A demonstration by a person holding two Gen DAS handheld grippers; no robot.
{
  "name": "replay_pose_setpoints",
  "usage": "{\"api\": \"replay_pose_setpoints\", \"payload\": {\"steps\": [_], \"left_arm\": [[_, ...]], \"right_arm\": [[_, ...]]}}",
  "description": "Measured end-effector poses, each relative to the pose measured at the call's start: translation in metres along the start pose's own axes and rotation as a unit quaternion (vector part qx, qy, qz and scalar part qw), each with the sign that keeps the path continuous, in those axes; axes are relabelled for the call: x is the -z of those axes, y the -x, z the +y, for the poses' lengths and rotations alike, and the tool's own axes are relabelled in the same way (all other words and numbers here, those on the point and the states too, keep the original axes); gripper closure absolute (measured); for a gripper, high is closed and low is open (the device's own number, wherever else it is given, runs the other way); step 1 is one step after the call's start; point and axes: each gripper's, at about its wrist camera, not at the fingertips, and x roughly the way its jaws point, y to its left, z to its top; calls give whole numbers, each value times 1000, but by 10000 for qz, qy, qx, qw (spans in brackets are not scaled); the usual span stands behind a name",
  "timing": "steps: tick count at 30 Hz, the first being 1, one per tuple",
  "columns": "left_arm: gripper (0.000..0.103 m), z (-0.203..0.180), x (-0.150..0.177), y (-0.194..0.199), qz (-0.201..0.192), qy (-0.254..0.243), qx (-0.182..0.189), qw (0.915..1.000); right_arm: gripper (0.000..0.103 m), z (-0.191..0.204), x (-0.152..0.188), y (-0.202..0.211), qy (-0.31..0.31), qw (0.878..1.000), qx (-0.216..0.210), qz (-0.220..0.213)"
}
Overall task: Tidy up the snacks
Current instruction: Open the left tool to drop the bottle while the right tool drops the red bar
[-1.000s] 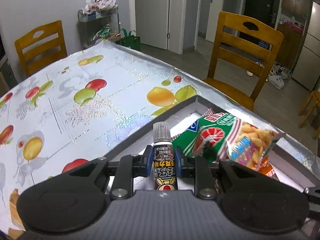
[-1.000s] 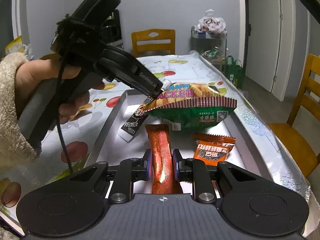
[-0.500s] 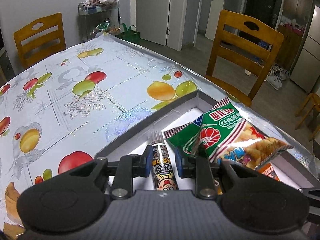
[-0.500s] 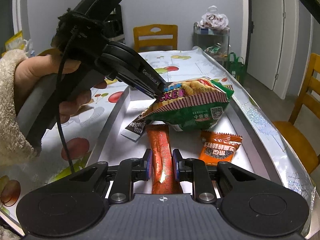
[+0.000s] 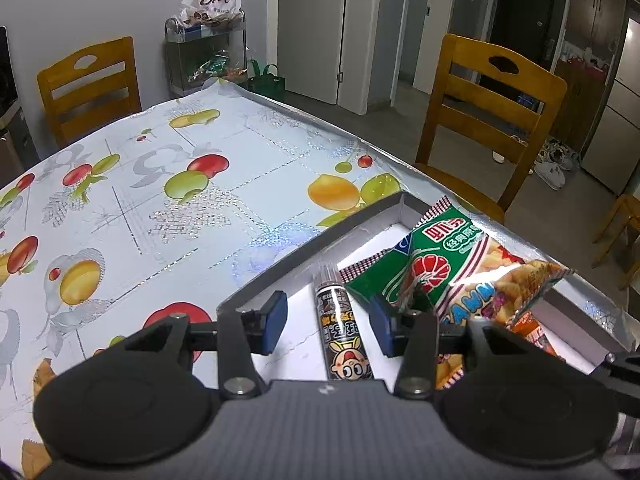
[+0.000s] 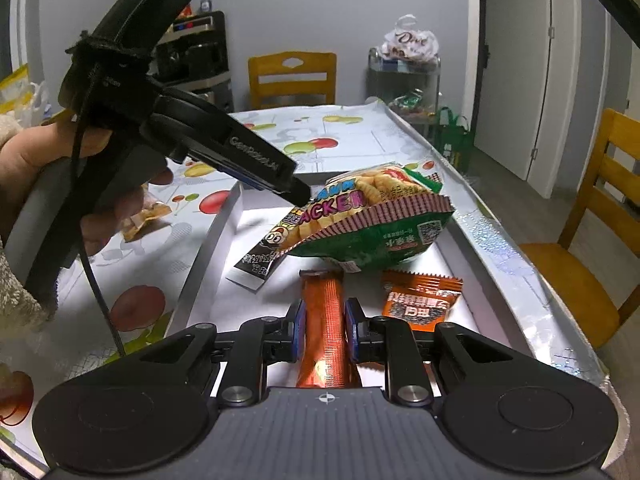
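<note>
A black stick-shaped snack pack [image 5: 340,320] lies flat in the white tray [image 5: 316,246], between the opening jaws of my left gripper [image 5: 327,324], whose blue pads stand clear of it on both sides. A green prawn-cracker bag [image 5: 452,268] lies right beside it, partly over its near end in the right wrist view [image 6: 372,220]. My right gripper [image 6: 325,332] is shut on an orange-red foil stick [image 6: 326,320] above the tray floor. A small orange sachet [image 6: 420,300] lies to its right. The left gripper [image 6: 260,166] shows from the side, held by a hand.
The tray's grey wall [image 6: 208,256] runs along the fruit-print tablecloth [image 5: 140,184]. A loose wrapper [image 6: 148,216] lies on the cloth left of the tray. Wooden chairs [image 5: 492,116] stand around the table; a metal rack with bags [image 5: 208,56] is by the wall.
My left gripper lowered the black stick pack into the tray and its jaws have parted, leaving the pack lying flat. The right gripper stays shut on the orange-red stick.
</note>
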Motion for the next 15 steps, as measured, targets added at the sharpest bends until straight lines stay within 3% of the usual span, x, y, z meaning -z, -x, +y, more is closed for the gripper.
{"api": "replay_pose_setpoints", "payload": {"steps": [3,5,7,10,14,15], "left_arm": [[59,0,2,5,-61,-10,9,10000],[58,0,3,10,-91,-19,49,9999],[48,0,5,15,-147,-37,60,9999],[42,3,8,27,-275,-59,48,9996],[33,9,13,44,-390,-39,86,9992],[27,11,15,49,-441,-27,80,9990]], "right_arm": [[79,-3,0,-1,-68,9999,99,70],[74,-4,0,0,-141,9998,89,87],[56,-5,0,3,-176,9998,81,32],[35,-4,-1,9,-224,9997,89,-86],[24,-3,-3,15,-291,9995,61,-137],[23,-1,-4,16,-267,9995,59,-141]]}}
